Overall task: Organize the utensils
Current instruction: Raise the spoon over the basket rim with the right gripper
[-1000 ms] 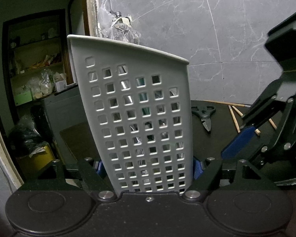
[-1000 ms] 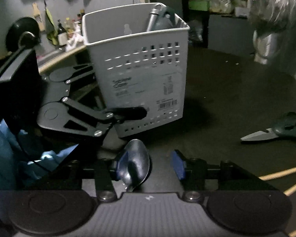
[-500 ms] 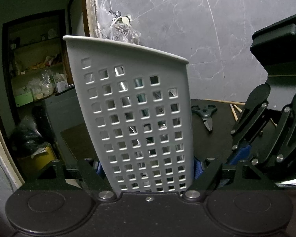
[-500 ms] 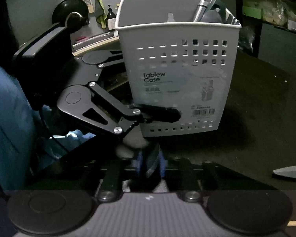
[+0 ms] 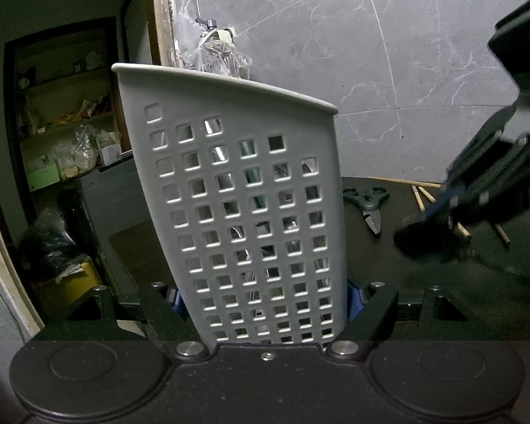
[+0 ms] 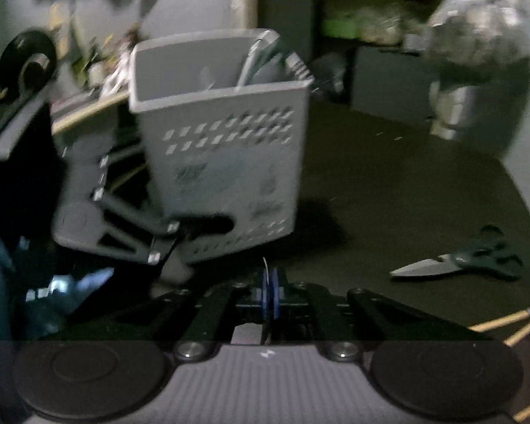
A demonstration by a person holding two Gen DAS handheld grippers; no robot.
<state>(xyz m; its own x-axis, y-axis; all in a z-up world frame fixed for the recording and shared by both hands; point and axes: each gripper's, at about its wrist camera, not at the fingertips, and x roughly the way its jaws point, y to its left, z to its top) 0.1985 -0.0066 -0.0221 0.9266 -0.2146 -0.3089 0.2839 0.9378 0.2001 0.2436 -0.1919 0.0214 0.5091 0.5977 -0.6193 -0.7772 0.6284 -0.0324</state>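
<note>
My left gripper (image 5: 265, 300) is shut on the lower part of a grey perforated utensil basket (image 5: 247, 194), which stands upright on the dark table. The basket (image 6: 229, 162) holds several utensils (image 6: 261, 60) that poke out at its far corner. One left finger (image 6: 201, 224) shows against its side in the right wrist view. My right gripper (image 6: 270, 282) is shut on a spoon (image 6: 264, 265), seen edge-on as a thin sliver between the blue pads. In the left wrist view the right gripper (image 5: 441, 212) hangs at the right, the spoon's dark blurred bowl (image 5: 424, 238) sticking out of it.
Dark-handled scissors (image 6: 459, 261) lie on the black tabletop (image 6: 388, 194) to the right of the basket. Wooden chopsticks (image 6: 505, 321) lie beyond them near the edge. A foil-wrapped bundle (image 6: 477, 53) stands at the back right. A marble wall (image 5: 371, 53) rises behind the table.
The right gripper's jaws closed on the spoon that lay between them, then it rose and tilted. The left gripper and the basket kept still.
</note>
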